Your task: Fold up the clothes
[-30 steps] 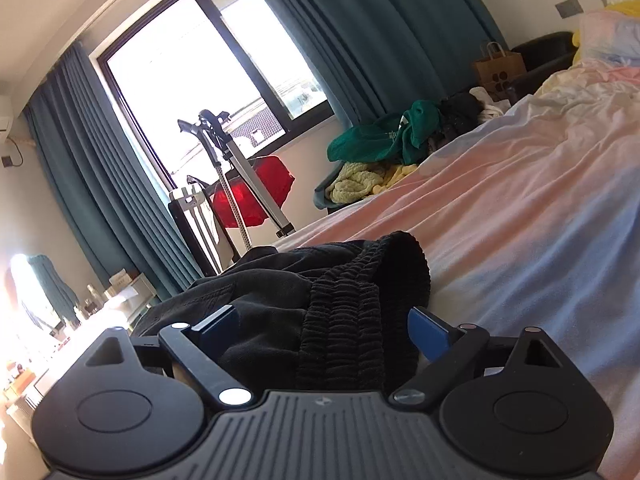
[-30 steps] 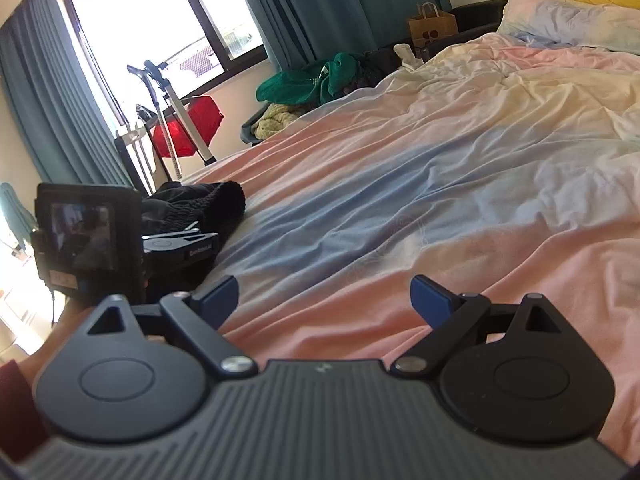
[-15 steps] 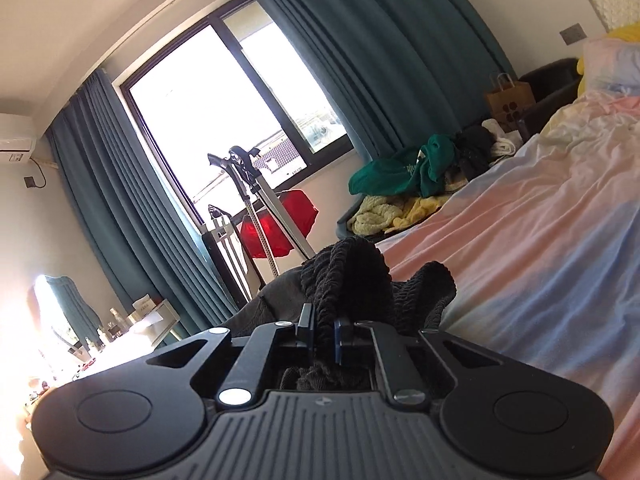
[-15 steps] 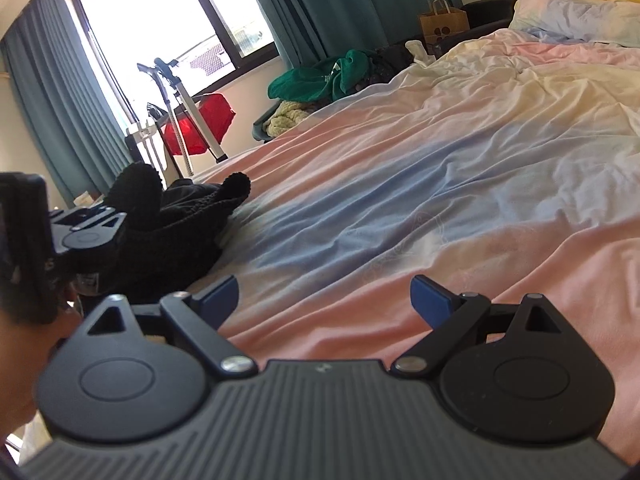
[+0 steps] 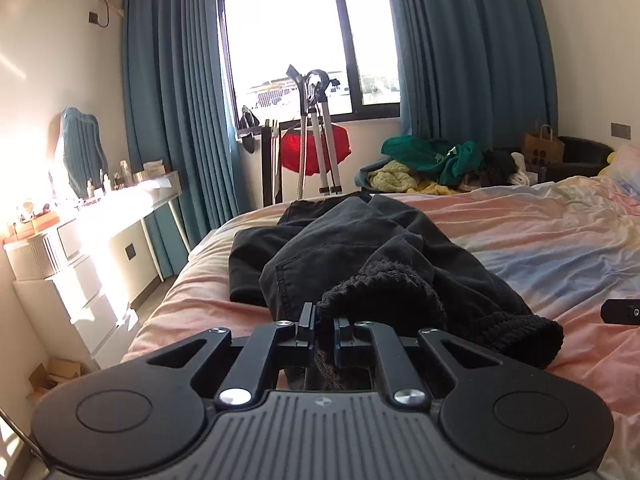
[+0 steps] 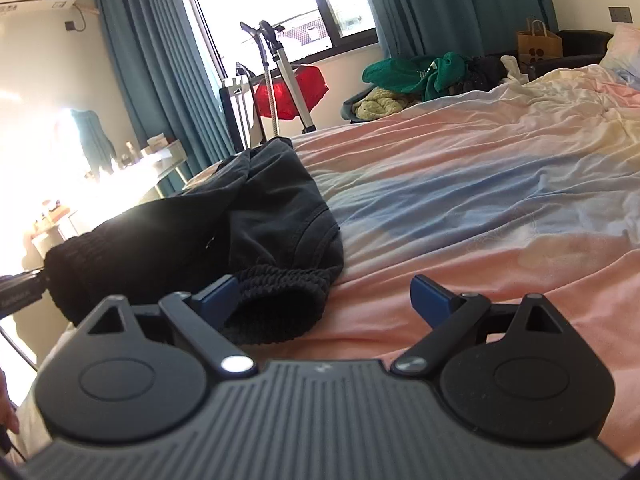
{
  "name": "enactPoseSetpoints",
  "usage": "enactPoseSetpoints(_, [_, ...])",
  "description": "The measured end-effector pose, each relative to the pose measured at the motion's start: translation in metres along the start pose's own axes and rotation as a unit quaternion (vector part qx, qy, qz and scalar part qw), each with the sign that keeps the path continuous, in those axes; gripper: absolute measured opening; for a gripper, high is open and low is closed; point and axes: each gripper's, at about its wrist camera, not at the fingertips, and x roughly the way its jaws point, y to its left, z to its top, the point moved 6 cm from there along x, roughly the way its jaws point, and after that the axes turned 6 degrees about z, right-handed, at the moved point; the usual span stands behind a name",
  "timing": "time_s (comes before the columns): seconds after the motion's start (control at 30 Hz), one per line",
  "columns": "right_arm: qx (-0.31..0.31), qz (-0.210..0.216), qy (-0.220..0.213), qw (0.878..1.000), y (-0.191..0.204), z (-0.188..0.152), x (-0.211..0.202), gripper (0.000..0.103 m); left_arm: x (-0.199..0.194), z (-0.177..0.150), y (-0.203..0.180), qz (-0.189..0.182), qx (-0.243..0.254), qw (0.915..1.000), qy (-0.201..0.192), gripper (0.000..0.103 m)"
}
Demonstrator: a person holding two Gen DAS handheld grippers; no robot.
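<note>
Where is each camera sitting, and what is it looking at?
Left wrist: on the left tongs, looking over the black pants towards the window; its fingers pinch the waistband.
Right wrist: on the right tongs, open, low over the bed, the pants at its left finger.
Both see the pants, bed, window and red bag.

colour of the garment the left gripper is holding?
Black trousers, ribbed waistband; clearest in the left wrist view.

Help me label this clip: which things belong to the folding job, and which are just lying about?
Job:
- black pants, ribbed waistband clamped in the left gripper
- right gripper, open beside the waistband
- bed

Lying about:
- green garment
- yellow cloth
- paper bag
- red bag
</note>
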Motion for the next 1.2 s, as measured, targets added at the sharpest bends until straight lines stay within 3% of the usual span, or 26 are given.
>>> enactPoseSetpoints(0.13, [-0.027, -0.002, 0.033, 0.999, 0.012, -0.016, 0.013, 0.092, -0.001, -0.014, 0.029, -0.021, -0.065, 0.9973, 0.028, 0.010])
enactPoseSetpoints(0.17, [-0.029, 0.002, 0.042, 0.999, 0.013, -0.019, 0.017, 0.078, -0.004, -0.018, 0.035, -0.028, -0.073, 0.9964, 0.033, 0.010])
enactPoseSetpoints(0.2, [-0.030, 0.003, 0.046, 0.998, 0.014, -0.022, 0.020, 0.071, -0.012, -0.029, 0.037, -0.029, -0.076, 0.9960, 0.036, 0.011])
enactPoseSetpoints(0.33, [-0.032, -0.007, 0.045, 0.998, 0.013, -0.022, 0.030, 0.072, -0.023, -0.042, 0.016, -0.029, -0.065, 0.9967, 0.038, 0.014])
enactPoseSetpoints(0.47, [-0.079, -0.030, 0.065, 0.994, 0.012, -0.015, 0.058, 0.072, -0.020, -0.042, 0.009, -0.026, -0.069, 0.9966, 0.036, 0.016])
enactPoseSetpoints(0.5, [-0.085, -0.031, 0.067, 0.994, 0.012, -0.013, 0.065, 0.066, -0.020, -0.043, 0.010, -0.024, -0.072, 0.9965, 0.036, 0.017])
enactPoseSetpoints(0.6, [-0.079, -0.025, 0.057, 0.995, 0.008, -0.007, 0.085, 0.049, -0.016, -0.048, 0.011, -0.019, -0.085, 0.9953, 0.043, 0.021])
enactPoseSetpoints(0.67, [-0.078, -0.020, 0.051, 0.995, 0.006, -0.006, 0.097, 0.044, -0.012, -0.054, 0.009, -0.020, -0.092, 0.9941, 0.054, 0.022])
enactPoseSetpoints(0.9, [-0.116, -0.021, 0.032, 0.993, 0.019, -0.016, 0.118, 0.039, -0.004, -0.056, 0.003, 0.002, -0.085, 0.9955, 0.042, 0.028])
enactPoseSetpoints(1.03, [-0.099, -0.017, 0.025, 0.995, 0.015, -0.014, 0.121, 0.038, -0.002, -0.054, 0.001, 0.007, -0.084, 0.9958, 0.034, 0.034])
enactPoseSetpoints(1.13, [-0.077, -0.009, 0.024, 0.997, 0.010, -0.010, 0.120, 0.029, -0.004, -0.052, -0.001, -0.003, -0.096, 0.9948, 0.033, 0.041])
enactPoseSetpoints(1.2, [-0.069, -0.012, 0.008, 0.998, 0.009, -0.003, 0.112, 0.017, -0.005, -0.051, -0.002, -0.011, -0.105, 0.9939, 0.032, 0.044])
